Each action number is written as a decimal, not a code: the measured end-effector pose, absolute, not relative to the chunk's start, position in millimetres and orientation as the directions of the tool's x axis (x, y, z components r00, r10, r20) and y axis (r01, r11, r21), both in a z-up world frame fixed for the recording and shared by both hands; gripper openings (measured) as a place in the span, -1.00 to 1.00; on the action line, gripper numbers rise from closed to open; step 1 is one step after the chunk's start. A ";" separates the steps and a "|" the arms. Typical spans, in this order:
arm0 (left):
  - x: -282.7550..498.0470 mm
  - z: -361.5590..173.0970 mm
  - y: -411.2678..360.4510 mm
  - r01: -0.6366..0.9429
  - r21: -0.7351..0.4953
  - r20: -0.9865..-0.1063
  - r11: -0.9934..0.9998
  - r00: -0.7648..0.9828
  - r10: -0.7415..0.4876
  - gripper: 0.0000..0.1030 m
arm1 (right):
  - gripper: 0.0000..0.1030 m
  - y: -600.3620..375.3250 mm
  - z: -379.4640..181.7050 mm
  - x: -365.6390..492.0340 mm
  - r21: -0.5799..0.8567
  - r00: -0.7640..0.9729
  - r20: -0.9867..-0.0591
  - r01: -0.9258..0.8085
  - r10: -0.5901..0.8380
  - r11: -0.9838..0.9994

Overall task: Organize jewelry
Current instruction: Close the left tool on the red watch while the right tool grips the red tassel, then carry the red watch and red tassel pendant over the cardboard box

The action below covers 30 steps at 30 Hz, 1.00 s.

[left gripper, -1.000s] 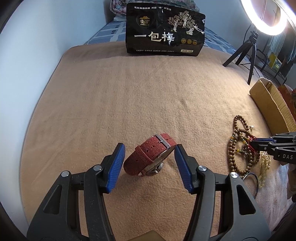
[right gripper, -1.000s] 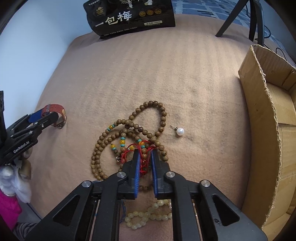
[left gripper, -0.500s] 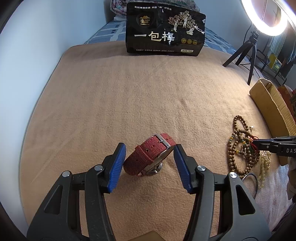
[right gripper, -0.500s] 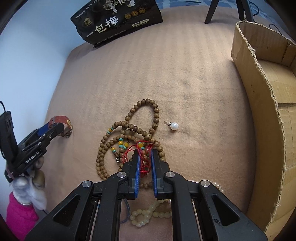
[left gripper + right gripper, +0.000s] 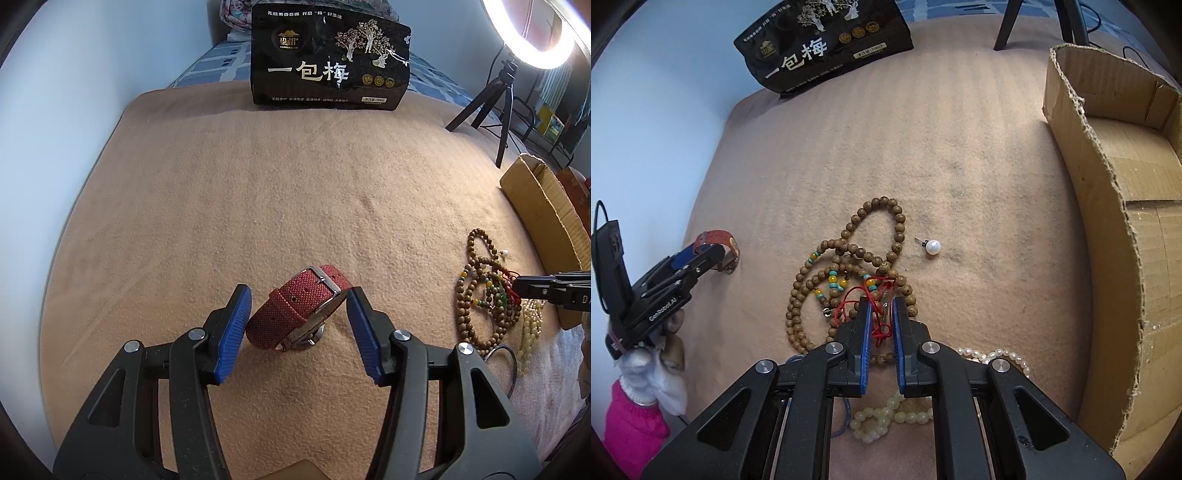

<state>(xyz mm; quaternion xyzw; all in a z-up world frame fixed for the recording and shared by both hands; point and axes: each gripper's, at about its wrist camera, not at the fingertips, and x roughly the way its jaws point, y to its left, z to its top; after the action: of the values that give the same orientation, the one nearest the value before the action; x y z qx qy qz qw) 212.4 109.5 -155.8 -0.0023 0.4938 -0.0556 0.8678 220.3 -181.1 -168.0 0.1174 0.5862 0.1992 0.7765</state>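
A red woven-strap watch [image 5: 295, 306] stands on its edge on the tan blanket [image 5: 258, 184]. My left gripper [image 5: 297, 295] is closed on it, both blue pads touching the strap ends; the right wrist view shows the same grip [image 5: 709, 254]. My right gripper [image 5: 881, 302] is shut on a red cord [image 5: 854, 293] tangled in a heap of brown wooden bead strings [image 5: 849, 236]. In the left wrist view the right gripper [image 5: 517, 288] reaches into the beads [image 5: 476, 266] from the right. A pearl earring [image 5: 932, 246] lies just right of the beads.
An open cardboard box [image 5: 1108, 184] stands right of the beads. Pale yellow beads [image 5: 882, 421] and a pearl strand [image 5: 997, 356] lie under the right gripper. A black snack bag [image 5: 328, 59] stands at the far edge, a tripod [image 5: 491, 103] beyond. A pink sleeve [image 5: 631, 424] is at left.
The right gripper has rolled and shifted a little while staying shut on the red cord, so box and bag sit differently in its view. The left gripper and watch have not moved.
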 end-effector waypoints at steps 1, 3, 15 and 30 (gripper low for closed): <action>212.0 -155.6 109.2 0.095 -0.059 -0.857 0.994 0.506 -0.100 0.08 | -0.82 -181.5 -167.2 219.3 0.419 0.234 -0.861 -0.174 0.451 0.891; 212.2 -155.6 109.8 0.093 -0.061 -0.857 0.994 0.506 -0.100 0.08 | -0.88 -181.2 -166.6 218.7 0.425 0.232 -0.858 -0.179 0.458 0.887; 215.4 -157.8 111.1 0.068 -0.049 -0.862 0.996 0.501 -0.077 -0.42 | -0.98 -182.0 -171.6 219.6 0.442 0.228 -0.854 -0.155 0.467 0.884; 211.1 -151.8 117.1 0.031 -0.063 -0.837 0.998 0.543 -0.069 -0.64 | -0.99 -184.2 -139.4 208.7 0.458 0.290 -0.818 -0.196 0.498 0.867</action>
<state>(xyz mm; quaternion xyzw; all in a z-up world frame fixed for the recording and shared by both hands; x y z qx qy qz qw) 211.1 117.1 -151.8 -0.0202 0.4771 -0.0286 0.8781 208.7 -184.2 -139.4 0.1362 0.5542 0.2189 0.7915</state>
